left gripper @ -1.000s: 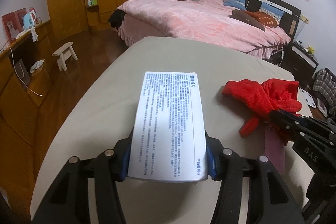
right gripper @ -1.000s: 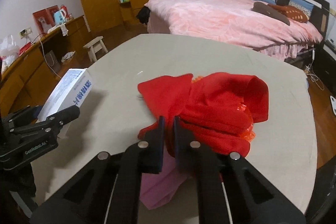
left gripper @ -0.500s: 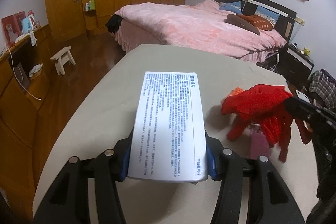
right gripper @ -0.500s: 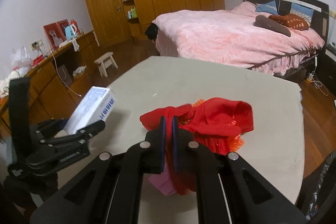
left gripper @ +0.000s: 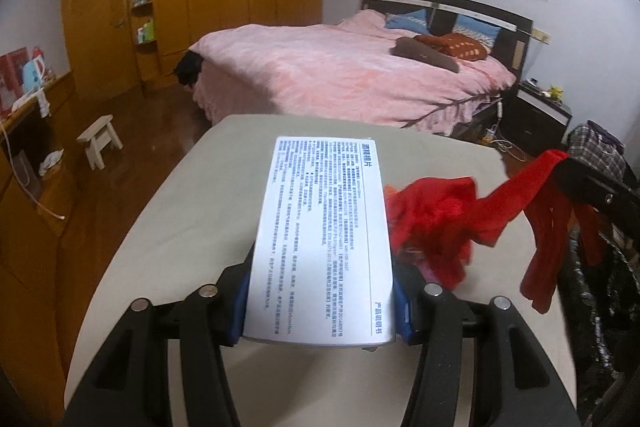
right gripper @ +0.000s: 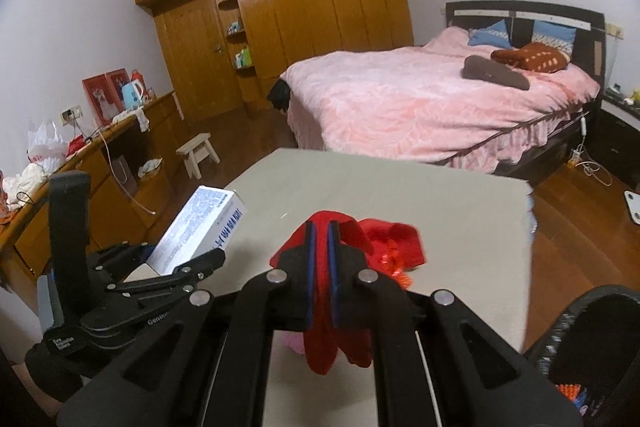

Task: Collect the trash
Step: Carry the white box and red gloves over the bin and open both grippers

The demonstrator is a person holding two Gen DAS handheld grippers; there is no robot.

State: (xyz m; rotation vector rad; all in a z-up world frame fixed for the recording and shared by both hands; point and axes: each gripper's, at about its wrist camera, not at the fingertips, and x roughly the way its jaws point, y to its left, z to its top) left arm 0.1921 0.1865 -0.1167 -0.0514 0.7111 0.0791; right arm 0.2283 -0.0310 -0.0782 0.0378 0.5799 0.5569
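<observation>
My left gripper (left gripper: 320,303) is shut on a white printed box (left gripper: 324,227) with blue sides and holds it above the grey table (left gripper: 208,203). The box also shows in the right wrist view (right gripper: 200,227), at the left. My right gripper (right gripper: 321,227) is shut on a red plastic bag (right gripper: 384,247) and holds it lifted over the table. The bag hangs stretched in the left wrist view (left gripper: 472,223), and the right gripper (left gripper: 568,167) shows at the right edge. Something pink (right gripper: 292,341) lies under the bag.
A black trash bag (right gripper: 580,347) stands open at the table's right front, also in the left wrist view (left gripper: 600,307). Beyond the table is a pink bed (right gripper: 420,107), a wooden wardrobe (right gripper: 300,7), a small stool (right gripper: 198,155) and a cluttered side counter (right gripper: 80,155).
My right gripper has lifted the red bag higher and toward the right front, stretching it off the table. My left gripper has risen a little with the box.
</observation>
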